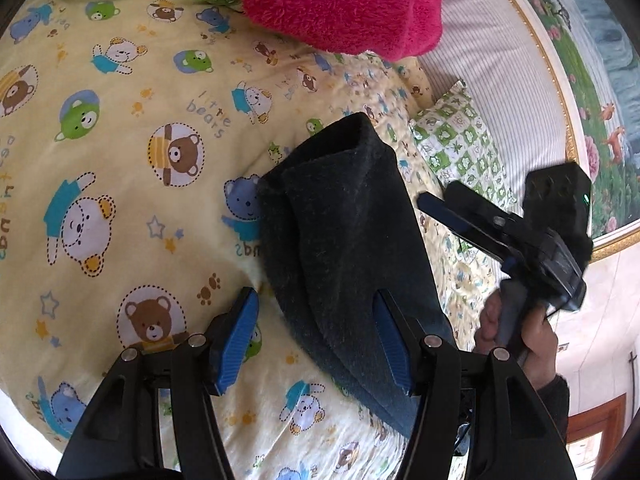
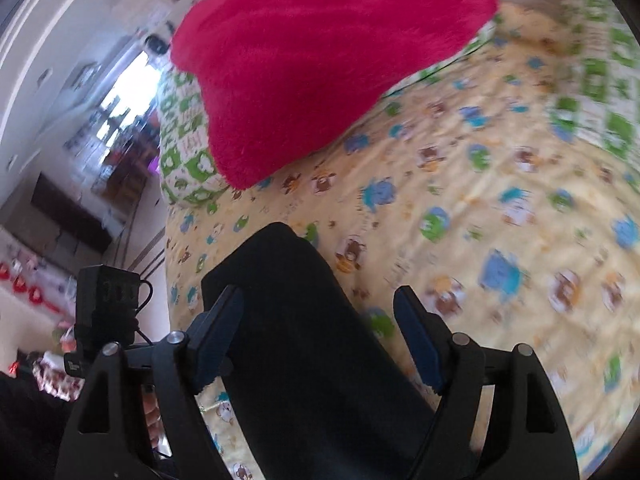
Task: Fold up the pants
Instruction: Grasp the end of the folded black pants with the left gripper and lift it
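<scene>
The dark pants (image 1: 344,240) lie folded into a narrow bundle on the yellow bear-print bedspread (image 1: 120,160). My left gripper (image 1: 316,340) is open just above the near end of the bundle, its right finger over the cloth. My right gripper (image 1: 436,204) shows at the right in the left wrist view, held in a hand beside the pants. In the right wrist view the right gripper (image 2: 320,340) is open, with the pants (image 2: 304,340) between and below its fingers. That view is motion-blurred.
A bright pink fluffy garment (image 1: 344,0) lies at the far side of the bed, also in the right wrist view (image 2: 320,60). Green-and-white patterned pillows (image 1: 460,148) sit at the bed's edge. A striped headboard and a painted wall are at the right.
</scene>
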Demonstrator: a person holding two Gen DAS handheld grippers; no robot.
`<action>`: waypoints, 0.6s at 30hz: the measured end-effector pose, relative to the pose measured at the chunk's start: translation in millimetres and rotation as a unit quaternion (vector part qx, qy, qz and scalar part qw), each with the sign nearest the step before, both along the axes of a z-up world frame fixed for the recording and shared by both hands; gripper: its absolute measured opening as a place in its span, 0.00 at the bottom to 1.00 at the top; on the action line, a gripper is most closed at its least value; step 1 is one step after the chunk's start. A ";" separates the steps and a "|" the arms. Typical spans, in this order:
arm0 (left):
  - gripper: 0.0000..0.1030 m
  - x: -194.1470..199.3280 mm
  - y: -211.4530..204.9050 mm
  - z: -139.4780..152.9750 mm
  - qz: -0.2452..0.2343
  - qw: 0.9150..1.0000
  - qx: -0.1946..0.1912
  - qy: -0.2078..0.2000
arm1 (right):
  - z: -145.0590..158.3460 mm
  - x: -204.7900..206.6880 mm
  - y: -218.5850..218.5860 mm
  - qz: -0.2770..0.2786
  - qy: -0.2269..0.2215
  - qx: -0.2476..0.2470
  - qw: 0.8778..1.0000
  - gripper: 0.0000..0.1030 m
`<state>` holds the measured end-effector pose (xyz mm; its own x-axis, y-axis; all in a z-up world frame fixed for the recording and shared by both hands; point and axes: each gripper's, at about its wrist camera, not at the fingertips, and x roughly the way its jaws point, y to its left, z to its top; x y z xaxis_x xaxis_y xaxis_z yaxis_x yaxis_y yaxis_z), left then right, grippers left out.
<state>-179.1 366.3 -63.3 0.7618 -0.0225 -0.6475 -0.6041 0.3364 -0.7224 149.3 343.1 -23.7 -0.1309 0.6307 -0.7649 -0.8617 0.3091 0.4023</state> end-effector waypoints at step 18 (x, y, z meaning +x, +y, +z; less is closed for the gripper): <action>0.15 12.1 5.8 5.0 -0.009 1.000 0.025 0.012 | -21.5 -11.2 16.2 0.001 0.011 0.003 1.000 0.24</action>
<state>-167.0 372.1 -58.3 0.7457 -0.0027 -0.6663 -0.6149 0.3823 -0.6897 138.1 359.2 -45.2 -0.1490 0.6351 -0.7579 -0.8538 0.3039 0.4226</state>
